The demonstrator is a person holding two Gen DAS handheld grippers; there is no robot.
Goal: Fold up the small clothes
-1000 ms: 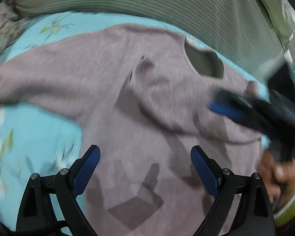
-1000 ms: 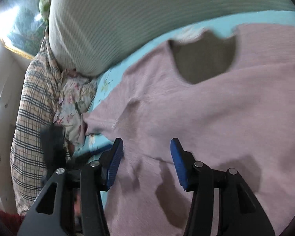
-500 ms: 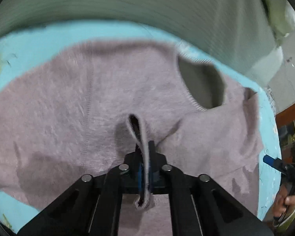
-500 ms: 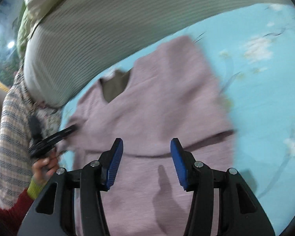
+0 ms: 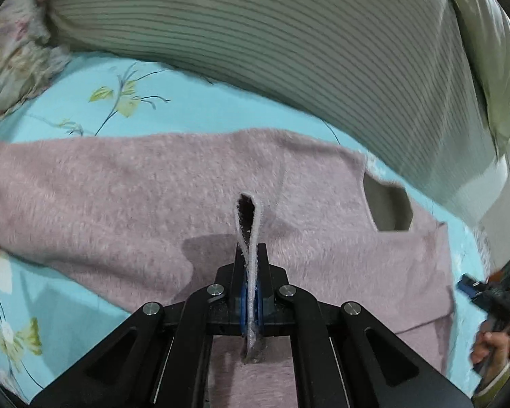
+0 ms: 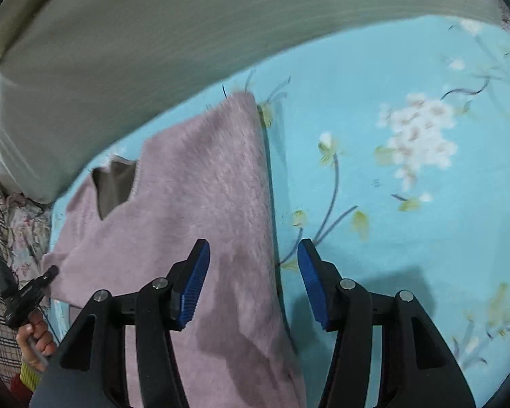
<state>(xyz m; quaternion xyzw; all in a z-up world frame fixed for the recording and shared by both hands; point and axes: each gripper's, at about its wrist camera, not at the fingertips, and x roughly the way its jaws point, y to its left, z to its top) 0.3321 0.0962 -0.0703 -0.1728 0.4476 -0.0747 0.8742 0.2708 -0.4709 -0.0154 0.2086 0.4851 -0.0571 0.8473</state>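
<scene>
Spreading across the frame, a turquoise floral bedsheet (image 6: 408, 78) carries a striped grey pillow (image 5: 289, 37) along its far side. Below the pillow lies the fuzzy mauve sweater (image 5: 125, 197), flat on the sheet with its neckline (image 5: 387, 207) facing the pillow. Left gripper (image 5: 251, 292): jaws clamped on a raised pinch of sweater fabric. Right gripper (image 6: 253, 282): jaws apart, having just been widening, straddling the sweater's edge above the sheet without pressing it.

No text, label, brand, number or sign can be read in either view; the bedsheet (image 6: 408, 78) carries only flowers.
</scene>
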